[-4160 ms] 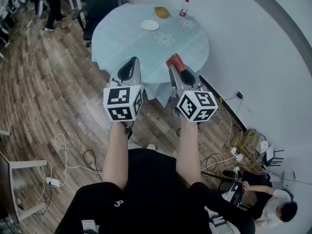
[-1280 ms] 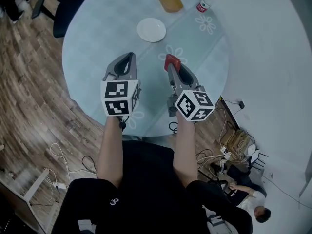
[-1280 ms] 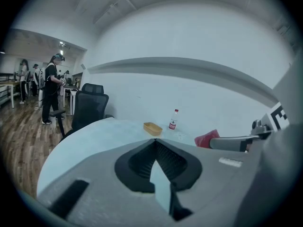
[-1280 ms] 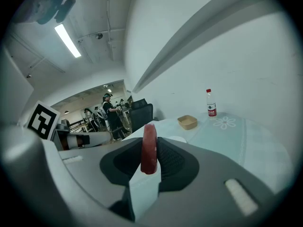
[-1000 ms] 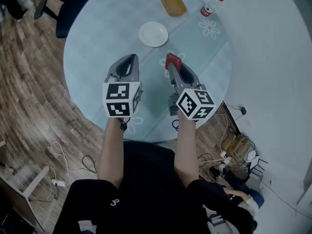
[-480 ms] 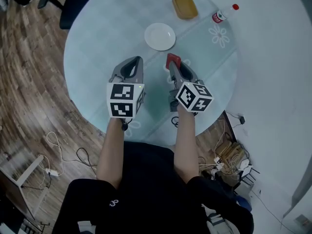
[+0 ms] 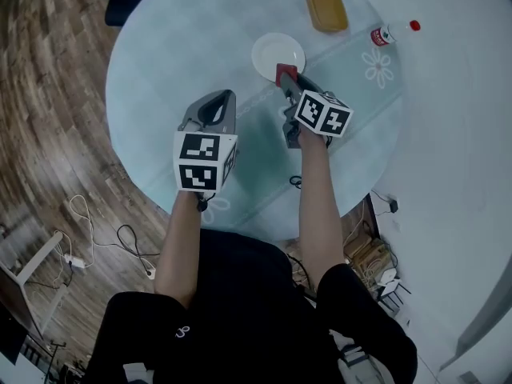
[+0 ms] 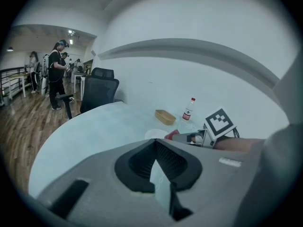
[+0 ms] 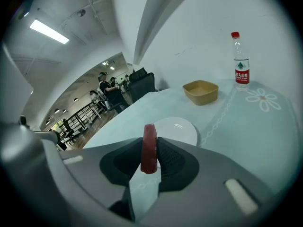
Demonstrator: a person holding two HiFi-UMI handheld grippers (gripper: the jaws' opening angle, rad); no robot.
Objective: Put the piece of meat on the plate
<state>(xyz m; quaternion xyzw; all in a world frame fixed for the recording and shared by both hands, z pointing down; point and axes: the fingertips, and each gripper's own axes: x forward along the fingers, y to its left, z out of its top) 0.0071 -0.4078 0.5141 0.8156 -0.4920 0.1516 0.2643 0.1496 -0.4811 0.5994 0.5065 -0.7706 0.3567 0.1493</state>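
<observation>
In the head view the white plate (image 7: 276,52) lies on the round pale-blue table (image 7: 160,62). My right gripper (image 7: 288,80) is shut on the red piece of meat (image 7: 286,73), which hangs over the plate's near rim. In the right gripper view the meat (image 9: 149,148) stands on edge between the pads, with the plate (image 9: 179,129) just beyond it. My left gripper (image 7: 214,102) hovers over the table to the left and nearer, shut with nothing in it. Its own view shows the closed tips (image 8: 155,144), and past them the right gripper (image 8: 185,137) with the meat (image 8: 171,135).
A yellow bowl (image 7: 327,9) and a red-capped water bottle (image 7: 388,34) stand at the table's far side beyond the plate; both also show in the right gripper view, bowl (image 9: 200,91) and bottle (image 9: 241,61). Wooden floor, office chairs (image 8: 99,90) and people lie past the table.
My right gripper has moved forward and down with the meat, from mid-table to the plate's near rim. The left gripper has sunk a little.
</observation>
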